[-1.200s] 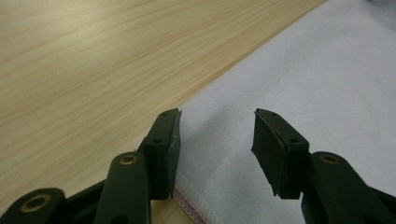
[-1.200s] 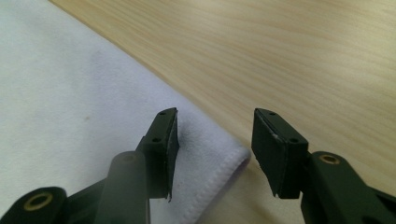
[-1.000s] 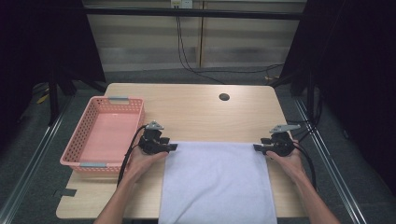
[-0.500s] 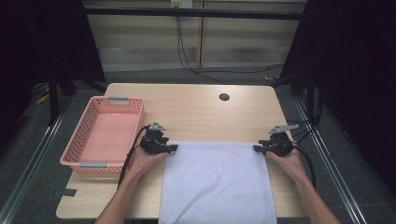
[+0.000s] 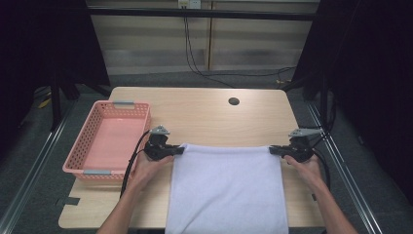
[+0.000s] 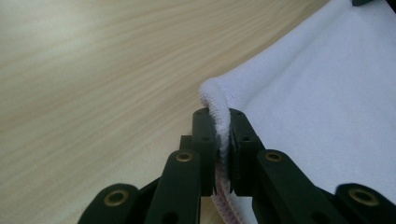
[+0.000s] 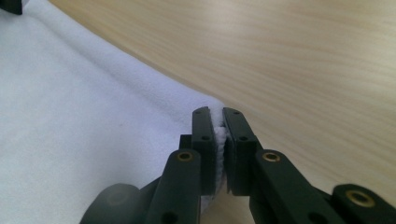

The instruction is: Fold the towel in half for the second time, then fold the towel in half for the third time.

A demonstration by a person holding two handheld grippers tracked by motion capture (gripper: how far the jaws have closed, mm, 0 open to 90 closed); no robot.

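A white towel [image 5: 226,187] lies flat on the wooden table [image 5: 209,117] and hangs over its near edge. My left gripper [image 5: 178,150] has just been closing and now pinches the towel's far left corner [image 6: 215,95], the hem squeezed between its black jaws [image 6: 221,126]. At the far right corner my right gripper [image 5: 272,150] has likewise been closing, and its jaws [image 7: 219,125] clamp the towel's edge [image 7: 217,130]. Both grippers rest low on the table, pointing inward at each other.
A pink plastic basket [image 5: 92,146] with nothing in it stands at the table's left side, close to my left hand. A round cable hole [image 5: 234,101] sits in the far part of the tabletop. Bare wood stretches beyond the towel.
Both grippers have closed on the towel's far corners. The hands have stayed where they were, and the towel lies as before.
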